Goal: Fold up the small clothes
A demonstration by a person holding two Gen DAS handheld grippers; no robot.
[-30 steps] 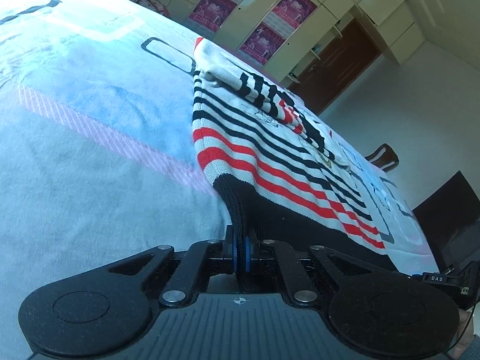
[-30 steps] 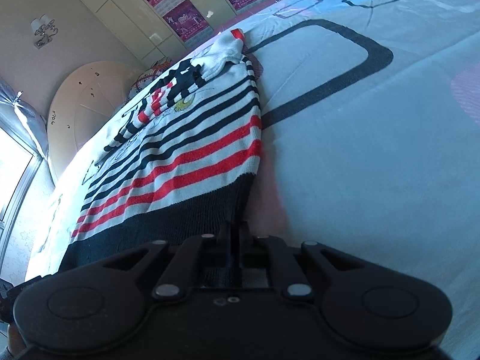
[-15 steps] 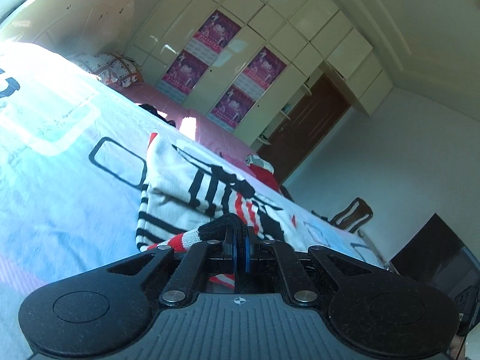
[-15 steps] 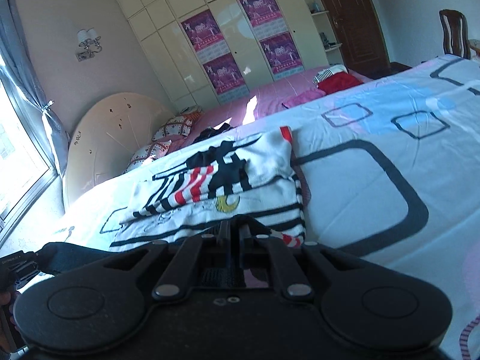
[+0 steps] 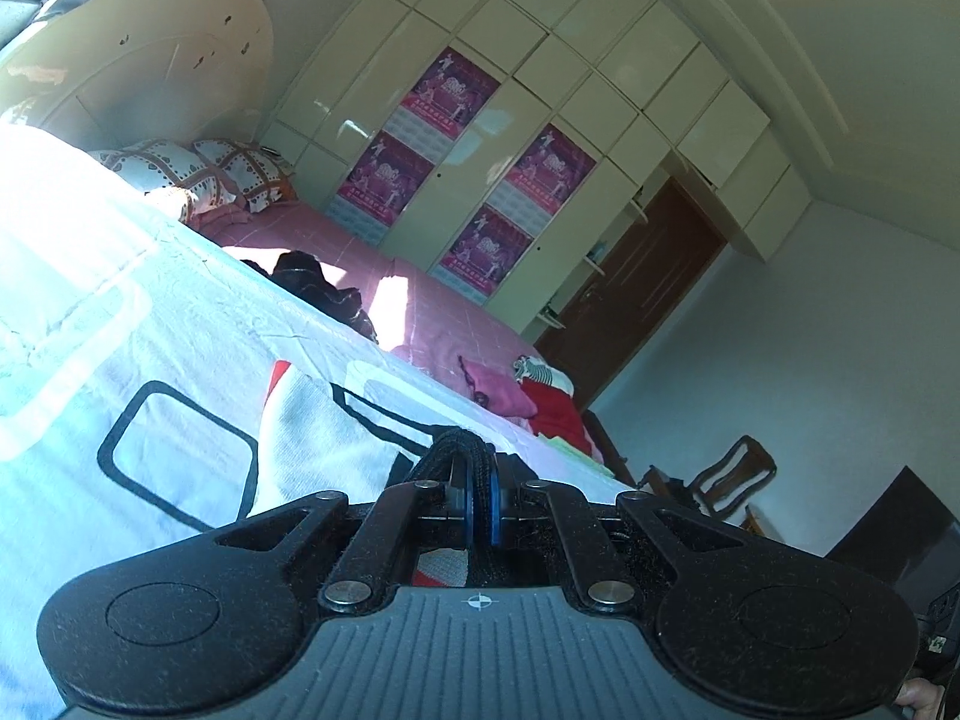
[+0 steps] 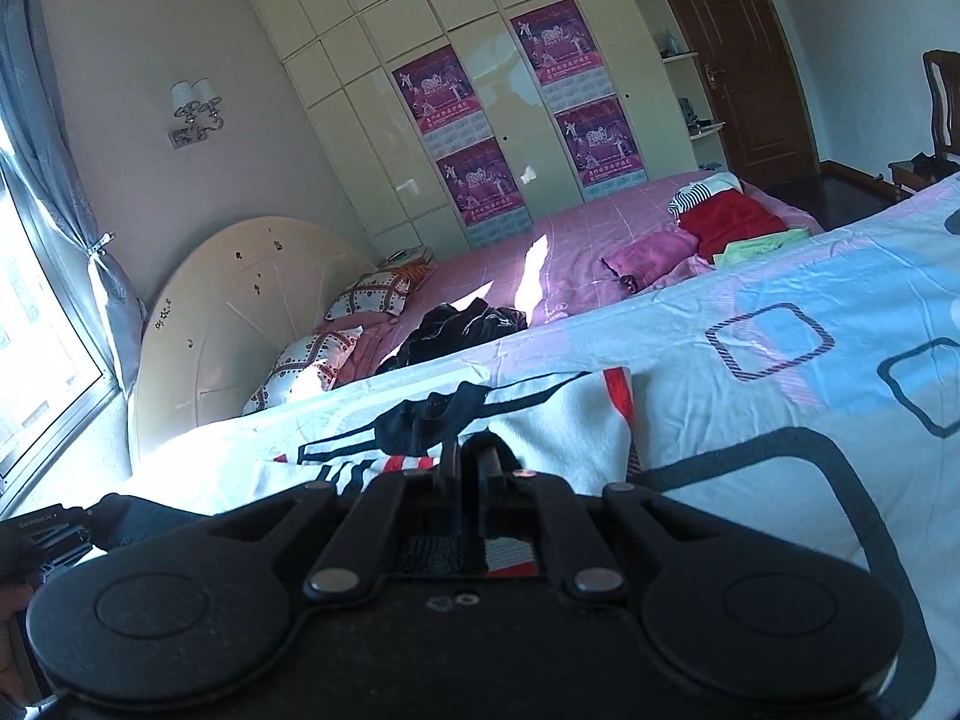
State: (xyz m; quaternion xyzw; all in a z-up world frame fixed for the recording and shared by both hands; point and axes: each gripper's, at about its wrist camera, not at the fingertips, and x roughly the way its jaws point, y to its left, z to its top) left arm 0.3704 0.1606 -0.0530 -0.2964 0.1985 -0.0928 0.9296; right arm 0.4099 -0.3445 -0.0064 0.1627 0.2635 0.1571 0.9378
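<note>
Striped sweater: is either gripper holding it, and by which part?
Both. The left gripper and the right gripper each pinch the striped sweater by its black knit hem.

Sweater (image 6: 540,420) spread on the near bed (image 6: 780,324), hem pinched in the left gripper (image 5: 478,495) and the right gripper (image 6: 469,468). Behind the near bed, a second bed (image 6: 576,246) alongside. On that second bed: pillows (image 6: 324,354) at the left by the headboard (image 6: 240,300), a heap of clothes (image 6: 462,324) in the middle, folded clothes (image 6: 726,216) toward the right. Wardrobe (image 6: 480,90) behind the second bed, posters (image 6: 444,90) on its doors. Door (image 6: 738,48) right of the wardrobe, chair (image 6: 942,114) right of that. Window (image 6: 30,348) at far left.
</note>
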